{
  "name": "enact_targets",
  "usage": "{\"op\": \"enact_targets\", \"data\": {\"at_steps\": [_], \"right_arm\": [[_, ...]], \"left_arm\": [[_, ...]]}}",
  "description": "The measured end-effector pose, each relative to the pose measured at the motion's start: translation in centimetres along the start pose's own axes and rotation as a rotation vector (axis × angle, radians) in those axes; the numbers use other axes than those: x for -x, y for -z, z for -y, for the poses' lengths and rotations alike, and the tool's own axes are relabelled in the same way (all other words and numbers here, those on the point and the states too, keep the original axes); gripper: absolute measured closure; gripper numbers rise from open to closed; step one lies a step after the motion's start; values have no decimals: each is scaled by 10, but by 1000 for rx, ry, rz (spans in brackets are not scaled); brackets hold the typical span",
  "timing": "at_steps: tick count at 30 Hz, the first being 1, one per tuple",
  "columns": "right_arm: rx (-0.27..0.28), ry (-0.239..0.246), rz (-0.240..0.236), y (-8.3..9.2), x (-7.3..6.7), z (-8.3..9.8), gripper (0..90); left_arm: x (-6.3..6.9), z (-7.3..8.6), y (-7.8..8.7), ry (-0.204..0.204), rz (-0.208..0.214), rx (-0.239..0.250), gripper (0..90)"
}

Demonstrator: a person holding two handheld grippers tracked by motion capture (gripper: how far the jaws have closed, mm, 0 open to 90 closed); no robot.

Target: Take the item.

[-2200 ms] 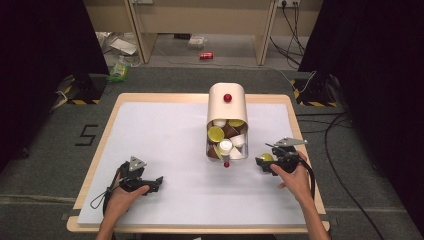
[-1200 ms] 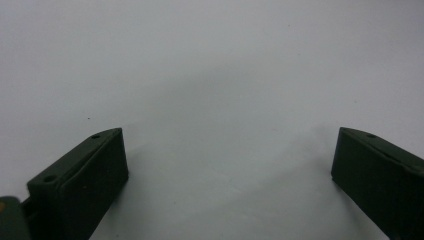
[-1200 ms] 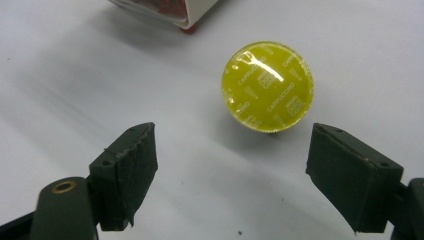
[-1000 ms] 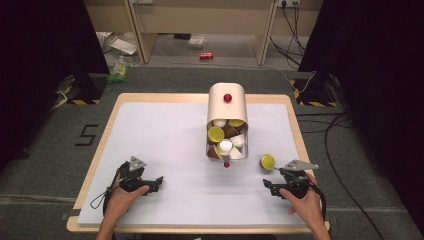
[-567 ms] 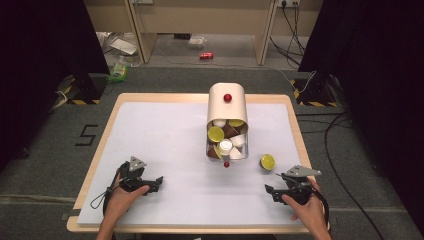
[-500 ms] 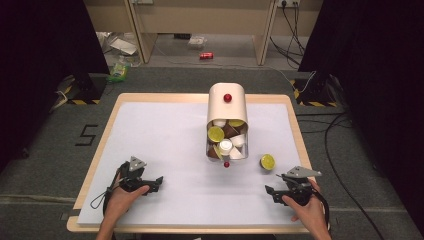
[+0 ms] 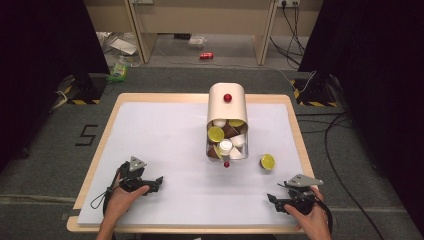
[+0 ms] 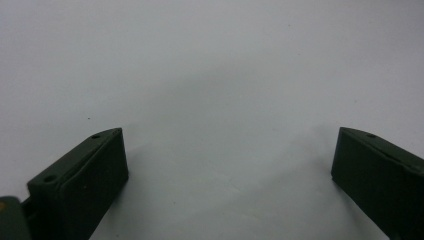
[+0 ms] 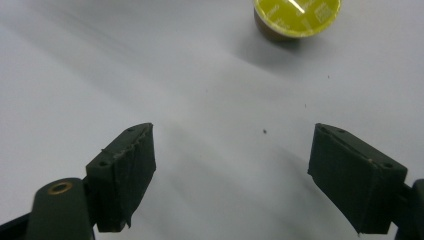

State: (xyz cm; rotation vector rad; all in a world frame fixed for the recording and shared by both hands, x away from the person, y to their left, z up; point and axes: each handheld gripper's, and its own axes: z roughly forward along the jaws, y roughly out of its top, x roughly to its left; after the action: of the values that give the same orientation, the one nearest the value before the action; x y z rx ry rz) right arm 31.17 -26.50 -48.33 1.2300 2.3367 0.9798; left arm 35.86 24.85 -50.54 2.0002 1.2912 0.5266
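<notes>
A cream canister with a red knob lies on its side at the middle back of the white mat. Its open mouth faces me and is packed with several coffee capsules. One yellow-lidded capsule stands alone on the mat to the right of the mouth. My right gripper rests near the front right edge, well short of that capsule. It is open, its jaws have just been opening, and nothing is between them. My left gripper sits open on the mat at the front left, over bare surface.
A small red ball lies just in front of the canister's mouth. The mat covers a wooden table with a raised rim. Cables and dark curtains surround it on the floor.
My right gripper has drawn back from beside the canister toward the front right edge, leaving the yellow-lidded capsule standing on the mat. The left gripper has not moved.
</notes>
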Motion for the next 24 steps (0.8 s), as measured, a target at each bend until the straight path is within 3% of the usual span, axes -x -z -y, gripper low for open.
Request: {"op": "enact_targets", "data": {"at_steps": [13, 24], "right_arm": [[-16, -12, 6, 7, -4, 17, 169], [-4, 18, 35, 12, -10, 26, 159]], "left_arm": [[0, 0, 0, 1, -2, 0, 9], [0, 0, 0, -1, -3, 0, 9]]}}
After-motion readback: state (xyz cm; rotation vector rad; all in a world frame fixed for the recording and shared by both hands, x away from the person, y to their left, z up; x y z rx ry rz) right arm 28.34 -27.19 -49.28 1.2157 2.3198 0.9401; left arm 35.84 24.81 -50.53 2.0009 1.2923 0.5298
